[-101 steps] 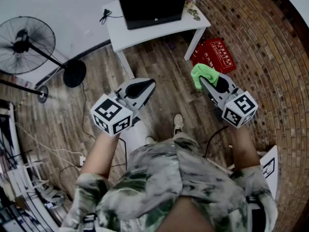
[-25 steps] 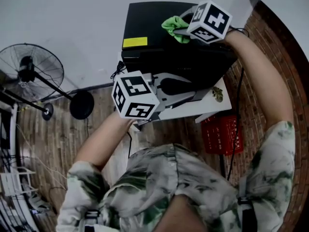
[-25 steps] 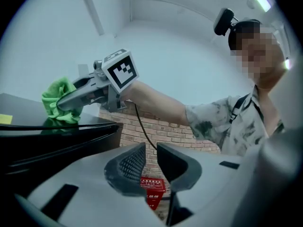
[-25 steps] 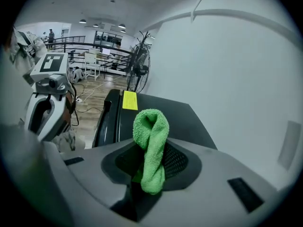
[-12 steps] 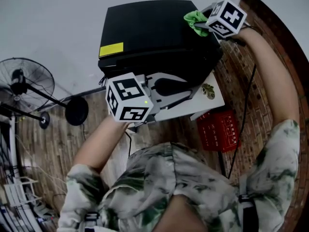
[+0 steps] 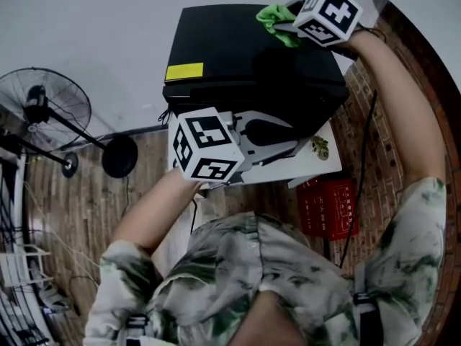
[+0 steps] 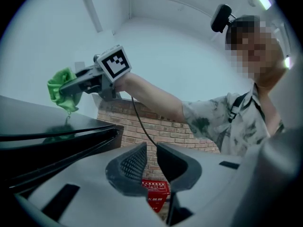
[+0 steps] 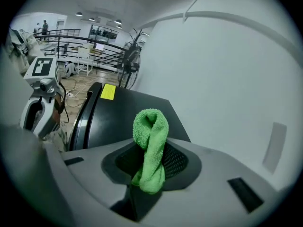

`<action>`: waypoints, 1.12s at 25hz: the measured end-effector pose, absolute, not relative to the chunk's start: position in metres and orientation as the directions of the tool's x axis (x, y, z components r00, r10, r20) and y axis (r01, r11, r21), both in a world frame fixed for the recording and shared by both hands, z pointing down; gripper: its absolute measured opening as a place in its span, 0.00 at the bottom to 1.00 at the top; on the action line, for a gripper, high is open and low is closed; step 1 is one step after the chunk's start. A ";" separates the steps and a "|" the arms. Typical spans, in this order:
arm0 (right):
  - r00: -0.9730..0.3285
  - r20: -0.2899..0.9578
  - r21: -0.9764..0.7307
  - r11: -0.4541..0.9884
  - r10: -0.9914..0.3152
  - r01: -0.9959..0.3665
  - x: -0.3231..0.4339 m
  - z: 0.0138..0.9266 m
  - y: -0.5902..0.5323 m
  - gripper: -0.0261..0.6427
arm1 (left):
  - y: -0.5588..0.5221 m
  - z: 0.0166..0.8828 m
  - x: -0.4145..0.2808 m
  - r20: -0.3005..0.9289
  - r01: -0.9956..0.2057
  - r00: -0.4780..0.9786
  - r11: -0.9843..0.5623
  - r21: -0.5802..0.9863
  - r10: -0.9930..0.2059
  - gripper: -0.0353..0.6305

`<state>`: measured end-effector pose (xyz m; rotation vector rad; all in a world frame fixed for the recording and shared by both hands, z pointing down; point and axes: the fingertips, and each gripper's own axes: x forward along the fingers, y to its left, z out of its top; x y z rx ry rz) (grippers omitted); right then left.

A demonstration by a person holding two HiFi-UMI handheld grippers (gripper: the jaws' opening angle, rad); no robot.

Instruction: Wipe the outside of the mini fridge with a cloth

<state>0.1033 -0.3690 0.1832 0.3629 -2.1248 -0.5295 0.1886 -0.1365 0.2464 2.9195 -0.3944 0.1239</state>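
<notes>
Leftward along the fridge's [image 6: 245, 56] rear edge slides the right tool [image 6: 287, 21] in the last half second, jaws clamped on the green cloth [image 6: 272, 19], which hangs just over the black top. Whether it touches is hard to call. Out front, the left tool [image 7: 151, 159] hovers by the fridge's front edge, jaws barely parted and gripping nothing. Fridge sits on a white surface [image 6: 328, 161] against a pale wall [image 6: 86, 27]. Brick [image 6: 403, 71] runs right, a red crate [image 6: 328, 204] sits below, and a fan [image 6: 43, 110] stands on the wood floor [image 6: 94, 200].
</notes>
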 end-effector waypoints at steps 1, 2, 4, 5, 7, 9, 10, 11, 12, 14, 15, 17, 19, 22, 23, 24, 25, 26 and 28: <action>-0.579 0.697 0.503 0.864 -0.423 -0.026 0.083 0.182 -0.362 0.22 | -0.136 0.247 0.187 0.110 -0.278 0.959 -0.944 0.177 -0.262 0.17; -0.595 0.695 0.509 0.861 -0.403 0.011 0.063 0.182 -0.354 0.22 | -0.135 0.248 0.185 0.113 -0.284 0.957 -0.942 0.177 -0.268 0.17; -0.620 0.696 0.514 0.854 -0.363 0.076 0.025 0.185 -0.338 0.22 | -0.133 0.250 0.181 0.119 -0.298 0.952 -0.938 0.177 -0.280 0.17; -0.629 0.698 0.513 0.852 -0.343 0.105 0.007 0.187 -0.330 0.22 | -0.133 0.250 0.178 0.122 -0.307 0.950 -0.935 0.177 -0.289 0.17; -0.642 0.706 0.507 0.847 -0.300 0.162 -0.027 0.193 -0.315 0.22 | -0.132 0.250 0.171 0.124 -0.326 0.944 -0.929 0.178 -0.307 0.17; -0.643 0.718 0.500 0.840 -0.265 0.212 -0.052 0.201 -0.302 0.22 | -0.131 0.250 0.166 0.126 -0.340 0.938 -0.923 0.178 -0.321 0.17; -0.638 0.726 0.496 0.837 -0.255 0.231 -0.060 0.206 -0.298 0.22 | -0.130 0.250 0.165 0.128 -0.344 0.937 -0.922 0.179 -0.325 0.17; -0.631 0.735 0.493 0.835 -0.248 0.245 -0.067 0.211 -0.296 0.22 | -0.130 0.250 0.163 0.130 -0.344 0.937 -0.921 0.179 -0.325 0.17; -0.623 0.743 0.490 0.834 -0.246 0.254 -0.071 0.215 -0.295 0.22 | -0.129 0.249 0.162 0.131 -0.343 0.937 -0.922 0.181 -0.324 0.17; -0.607 0.755 0.486 0.834 -0.249 0.261 -0.074 0.222 -0.300 0.22 | -0.128 0.248 0.159 0.128 -0.340 0.939 -0.922 0.184 -0.320 0.17; -0.603 0.757 0.484 0.836 -0.251 0.259 -0.073 0.224 -0.304 0.22 | -0.127 0.248 0.158 0.125 -0.339 0.939 -0.922 0.187 -0.320 0.17; -0.601 0.756 0.484 0.840 -0.260 0.247 -0.065 0.225 -0.315 0.22 | -0.129 0.249 0.156 0.123 -0.338 0.940 -0.922 0.191 -0.319 0.17; -0.588 0.757 0.488 0.844 -0.283 0.222 -0.049 0.225 -0.329 0.22 | -0.130 0.249 0.159 0.122 -0.331 0.942 -0.924 0.193 -0.312 0.17; -0.560 0.760 0.491 0.857 -0.331 0.159 -0.016 0.225 -0.358 0.22 | -0.130 0.247 0.166 0.119 -0.312 0.948 -0.930 0.192 -0.294 0.17; -0.549 0.760 0.492 0.860 -0.348 0.135 -0.004 0.225 -0.368 0.22 | -0.131 0.246 0.169 0.119 -0.306 0.950 -0.933 0.191 -0.288 0.17; -0.538 0.760 0.494 0.862 -0.366 0.111 0.008 0.224 -0.378 0.22 | -0.131 0.245 0.171 0.119 -0.300 0.952 -0.935 0.191 -0.282 0.17; -0.526 0.759 0.497 0.863 -0.383 0.088 0.020 0.224 -0.388 0.22 | -0.132 0.245 0.174 0.120 -0.294 0.954 -0.937 0.191 -0.275 0.17; -0.513 0.759 0.501 0.863 -0.400 0.068 0.032 0.223 -0.398 0.22 | -0.133 0.245 0.177 0.120 -0.288 0.956 -0.938 0.191 -0.269 0.17; -0.486 0.759 0.509 0.860 -0.433 0.030 0.056 0.224 -0.417 0.22 | -0.135 0.246 0.183 0.122 -0.276 0.959 -0.942 0.191 -0.257 0.17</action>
